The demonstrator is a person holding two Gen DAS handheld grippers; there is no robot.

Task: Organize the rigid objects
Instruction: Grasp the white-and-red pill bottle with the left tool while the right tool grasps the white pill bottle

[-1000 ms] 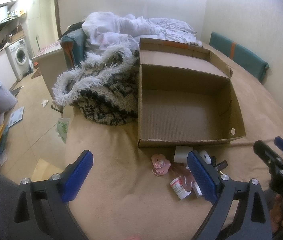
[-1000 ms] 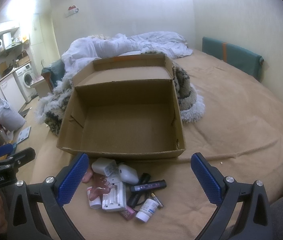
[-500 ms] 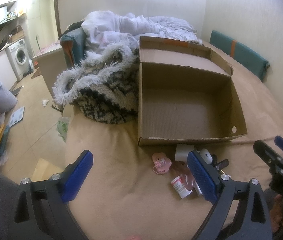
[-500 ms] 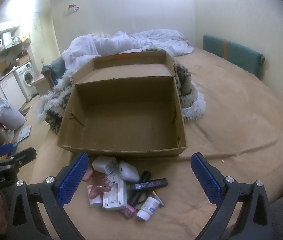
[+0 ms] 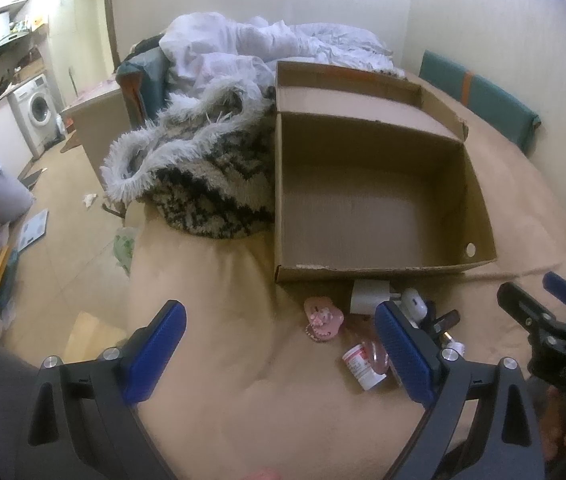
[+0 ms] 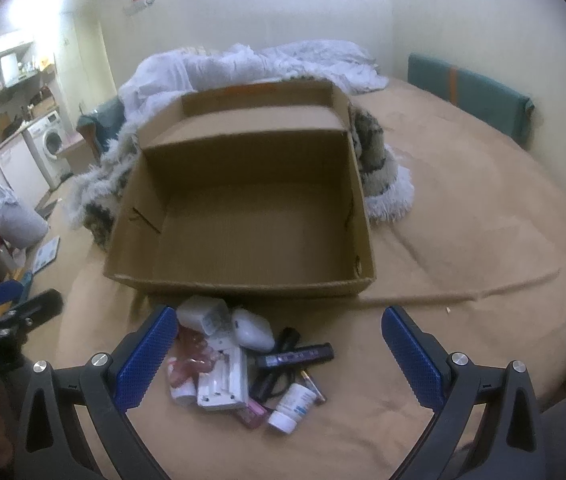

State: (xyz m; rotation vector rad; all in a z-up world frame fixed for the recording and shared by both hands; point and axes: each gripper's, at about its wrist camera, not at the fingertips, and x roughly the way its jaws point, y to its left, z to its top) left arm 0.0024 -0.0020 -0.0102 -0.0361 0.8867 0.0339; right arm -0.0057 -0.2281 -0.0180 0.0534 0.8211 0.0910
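Box [image 6: 243,216] looms slightly nearer than before; my right gripper [image 6: 279,360] and left gripper [image 5: 279,352] gape wide, empty, short of the box, over the clutter [image 6: 243,364].

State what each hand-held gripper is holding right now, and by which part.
Nothing is held. The left hand-held gripper and the right hand-held gripper are both open with nothing between the fingers; the small items lie on the bed beside the empty box.

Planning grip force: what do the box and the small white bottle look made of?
Box: corrugated cardboard, matte brown, with a frayed front edge and ribbed floor. White bottle: probably plastic, smooth with a slight sheen, though the blur leaves it uncertain.
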